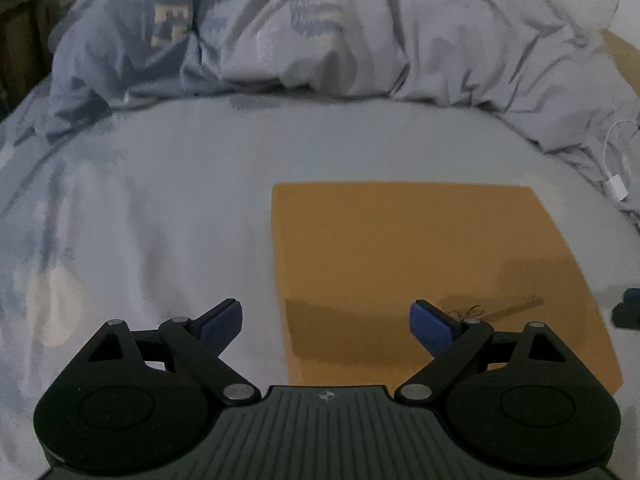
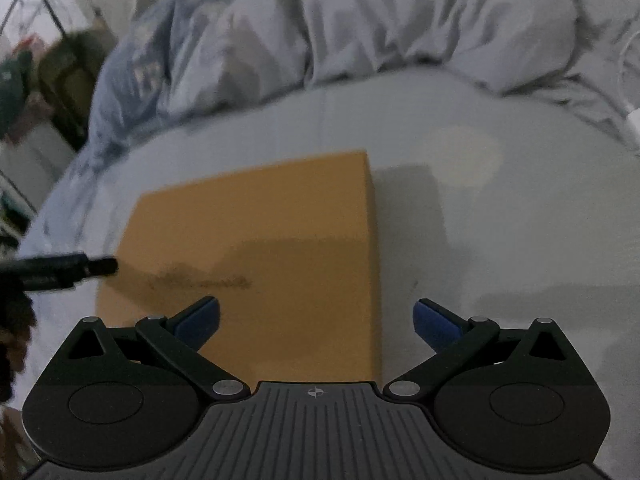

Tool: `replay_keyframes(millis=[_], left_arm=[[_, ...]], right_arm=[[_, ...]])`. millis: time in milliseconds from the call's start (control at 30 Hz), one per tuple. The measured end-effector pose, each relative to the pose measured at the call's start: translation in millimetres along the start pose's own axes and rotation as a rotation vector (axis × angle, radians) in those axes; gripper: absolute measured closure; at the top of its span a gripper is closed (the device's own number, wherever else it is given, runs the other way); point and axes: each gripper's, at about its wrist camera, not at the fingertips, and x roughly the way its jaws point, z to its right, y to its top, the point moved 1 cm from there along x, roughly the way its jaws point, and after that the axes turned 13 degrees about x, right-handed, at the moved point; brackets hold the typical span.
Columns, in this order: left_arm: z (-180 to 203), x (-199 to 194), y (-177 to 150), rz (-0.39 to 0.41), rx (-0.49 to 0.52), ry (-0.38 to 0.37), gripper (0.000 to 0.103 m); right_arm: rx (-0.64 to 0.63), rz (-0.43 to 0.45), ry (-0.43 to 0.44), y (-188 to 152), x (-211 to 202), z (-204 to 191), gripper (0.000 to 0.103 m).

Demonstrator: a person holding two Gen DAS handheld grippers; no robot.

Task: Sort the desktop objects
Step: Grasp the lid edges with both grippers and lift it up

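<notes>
Both of your grippers are spread wide with nothing between the blue pads. Your left gripper (image 1: 326,326) hangs over the near left edge of the flat brown cardboard sheet (image 1: 420,240), which lies on the pale grey bed sheet (image 1: 160,200). Your right gripper (image 2: 316,322) hangs over the cardboard's near right edge. A rumpled duvet (image 1: 320,40) is bunched along the far side, and a white charging cable (image 1: 616,168) lies at the right edge.
</notes>
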Motion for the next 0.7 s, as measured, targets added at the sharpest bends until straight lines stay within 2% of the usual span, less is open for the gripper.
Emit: replay_keyframes(millis=[100,133,167,200,333,433,700], left_arm=[[1,17,-3,-0.032,0.012,-0.012,0.005],[0,20,-2,-0.022,-0.001,-0.034,0.006],[-2,24,-2,-0.025,-0.028,-0.067,0.011],[-3,29,0,-0.035,-0.049,-0.102,0.011],[5,37,4,-0.041,-0.071,-0.06,0.01],[8,38,-2,-0.013,-0.075,-0.037,0.01],[6,35,-8,0.008,-0.073,-0.03,0.009]], right_arm=[[-0.024,-0.032,-0.01,-8,23,0,0.0],[-0.034,-0.046,-0.005,-10,30,0,0.002],[-0.046,-0.061,-0.001,-13,35,-1,0.009],[-0.057,-0.066,0.0,-16,40,-2,0.008],[-0.067,-0.056,0.017,-18,43,-2,0.008],[-0.059,-0.046,0.018,-19,44,-2,0.008],[-0.05,-0.042,0.01,-17,48,-1,0.008]])
